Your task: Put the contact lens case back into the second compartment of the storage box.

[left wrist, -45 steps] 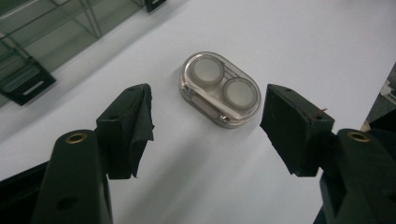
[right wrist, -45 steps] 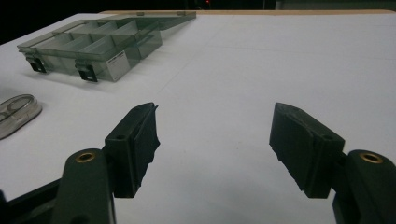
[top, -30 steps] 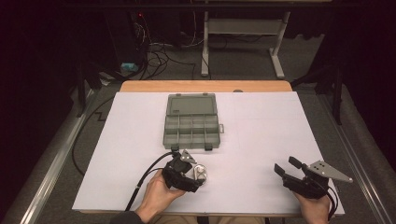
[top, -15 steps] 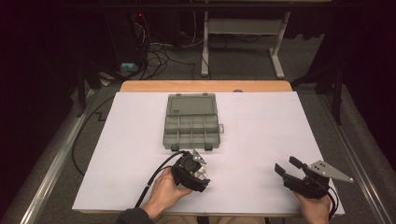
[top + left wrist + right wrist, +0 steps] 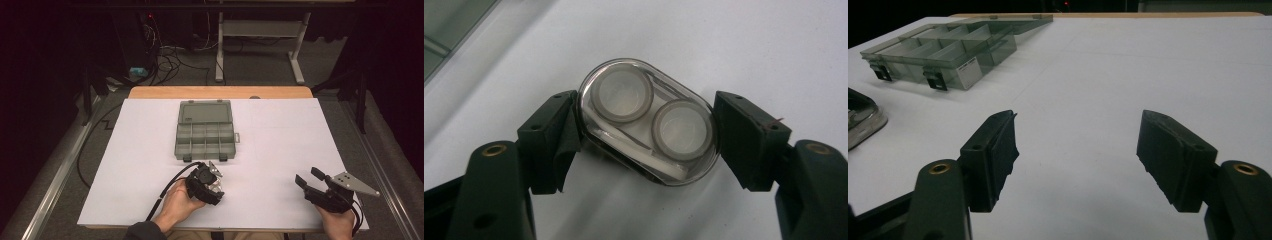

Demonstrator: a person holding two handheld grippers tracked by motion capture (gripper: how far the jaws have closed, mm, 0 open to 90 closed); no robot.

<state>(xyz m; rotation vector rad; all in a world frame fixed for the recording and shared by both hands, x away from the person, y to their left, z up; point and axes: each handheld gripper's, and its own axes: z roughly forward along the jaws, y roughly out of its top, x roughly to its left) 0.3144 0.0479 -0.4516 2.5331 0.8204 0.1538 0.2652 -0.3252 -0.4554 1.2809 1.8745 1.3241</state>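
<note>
A clear oval case (image 5: 647,128) with two round white-lidded wells lies on the white table sheet, and my left gripper (image 5: 646,137) is shut on it, one black jaw against each end. From above, the left gripper (image 5: 212,184) sits near the table's front edge, just in front of a grey-green divided organizer box (image 5: 205,131) with its lid laid open behind it. My right gripper (image 5: 311,176) rests at the front right, open, with nothing between its fingers (image 5: 993,150). The organizer box (image 5: 943,52) lies far off to that gripper's left.
The white sheet (image 5: 285,145) covers most of the table, and a wooden strip (image 5: 220,92) shows along the far edge. A black cable (image 5: 167,192) trails from the left gripper toward the person. Cables and a desk frame (image 5: 257,30) stand on the floor beyond.
The left hand has shifted slightly right and forward, toward the organizer box. The right gripper has stayed in place.
</note>
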